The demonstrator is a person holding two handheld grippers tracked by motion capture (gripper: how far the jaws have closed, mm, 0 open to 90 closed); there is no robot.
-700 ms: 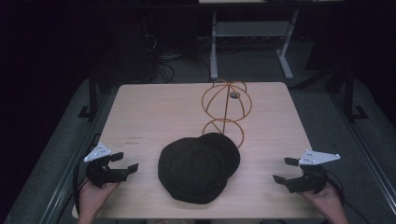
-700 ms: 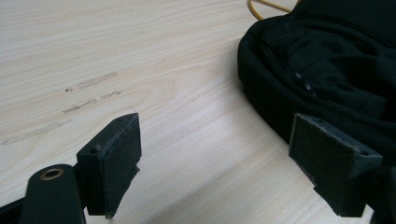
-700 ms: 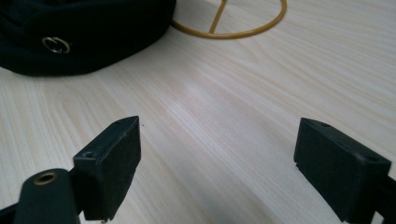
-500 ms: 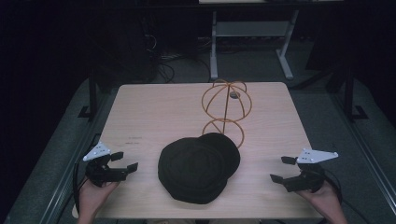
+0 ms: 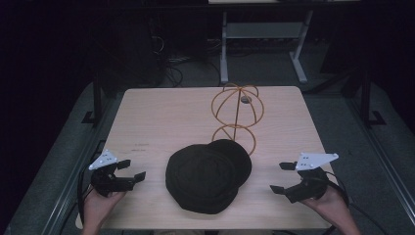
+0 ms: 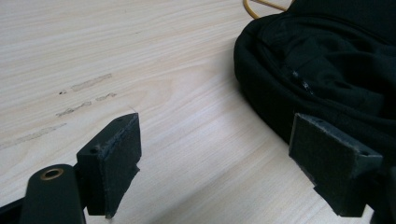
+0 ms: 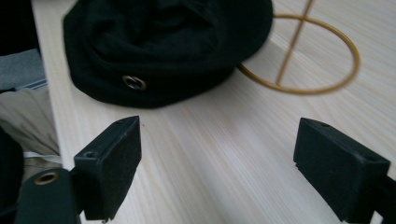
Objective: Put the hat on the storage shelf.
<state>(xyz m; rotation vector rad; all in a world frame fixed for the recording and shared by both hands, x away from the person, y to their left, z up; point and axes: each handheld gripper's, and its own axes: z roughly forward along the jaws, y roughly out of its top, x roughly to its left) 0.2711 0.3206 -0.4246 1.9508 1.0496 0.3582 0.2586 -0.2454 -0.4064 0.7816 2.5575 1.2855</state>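
Observation:
A black cap (image 5: 208,176) lies on the wooden table (image 5: 161,117), near the front at the middle. Behind it stands a gold wire hat stand (image 5: 237,105), a wire ball on a ring base; the cap's back edge overlaps that ring. My left gripper (image 5: 133,169) hovers left of the cap, open and empty. In the left gripper view the cap (image 6: 327,70) lies just beyond the right jaw of the left gripper (image 6: 224,154). My right gripper (image 5: 278,177) is right of the cap, also open and empty. Ahead of the right gripper (image 7: 219,163) are the cap (image 7: 163,42) and the ring base (image 7: 322,70).
The table's front edge runs just under both hands. A white-legged frame (image 5: 225,49) and cables stand on the dark floor behind the table. The person's light trousers (image 7: 28,112) show past the table edge in the right gripper view.
My right gripper has shifted a little to the left, toward the cap. The left gripper, the cap and the stand have stayed where they were.

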